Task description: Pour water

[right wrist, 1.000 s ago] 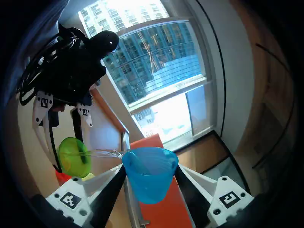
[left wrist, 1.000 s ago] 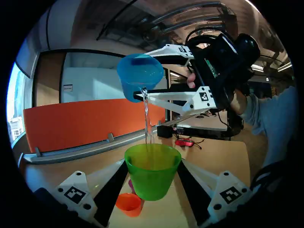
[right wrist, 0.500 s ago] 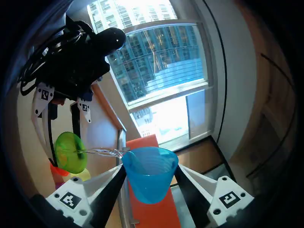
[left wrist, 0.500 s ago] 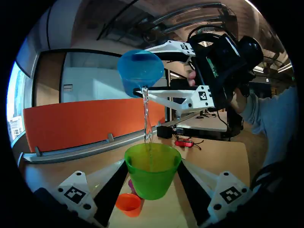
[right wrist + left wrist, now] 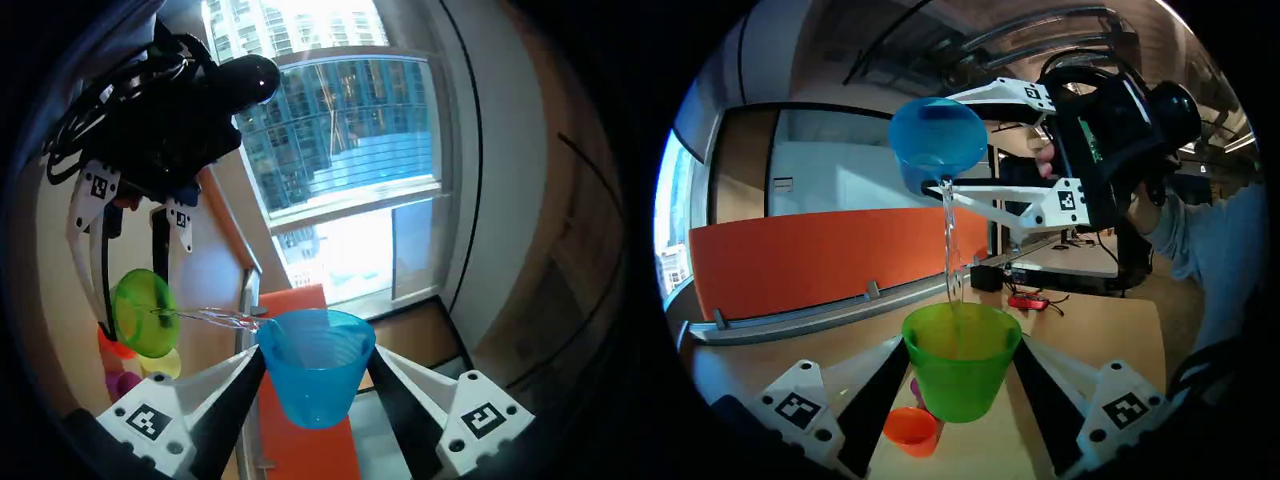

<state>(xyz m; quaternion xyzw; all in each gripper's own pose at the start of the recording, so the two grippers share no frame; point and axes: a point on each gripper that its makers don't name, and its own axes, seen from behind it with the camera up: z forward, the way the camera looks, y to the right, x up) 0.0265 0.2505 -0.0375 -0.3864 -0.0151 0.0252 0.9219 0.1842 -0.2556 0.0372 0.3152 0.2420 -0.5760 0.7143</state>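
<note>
1. While clamped on the blue cup (image 5: 316, 380), the right gripper (image 5: 316, 360) held it tipped at bottom centre of the right gripper view, both fingers pressed on its sides.
2. Left gripper (image 5: 962, 352) was closed on the green cup (image 5: 962, 376), which stood upright at bottom centre of the left gripper view, raised above the table (image 5: 1112, 320).
3. Water stream (image 5: 950, 248) ran from the blue cup's lower lip, upper centre, straight down into the green cup's mouth. The cups were apart, blue above green.
4. Change: against a second earlier, the blue cup sat slightly higher and further right in the left gripper view, and the right gripper view had rolled further. The green cup's place was unchanged.
5. Judged meaning: tilt was increasing to keep the flow going, so the pour was likely mid to late. The stream was unbroken and no spill was seen.
6. Outward: orange cup (image 5: 910, 428) at lower left beneath the green cup, orange panel (image 5: 816, 256) behind, window (image 5: 352, 152) at upper centre of the right gripper view.
</note>
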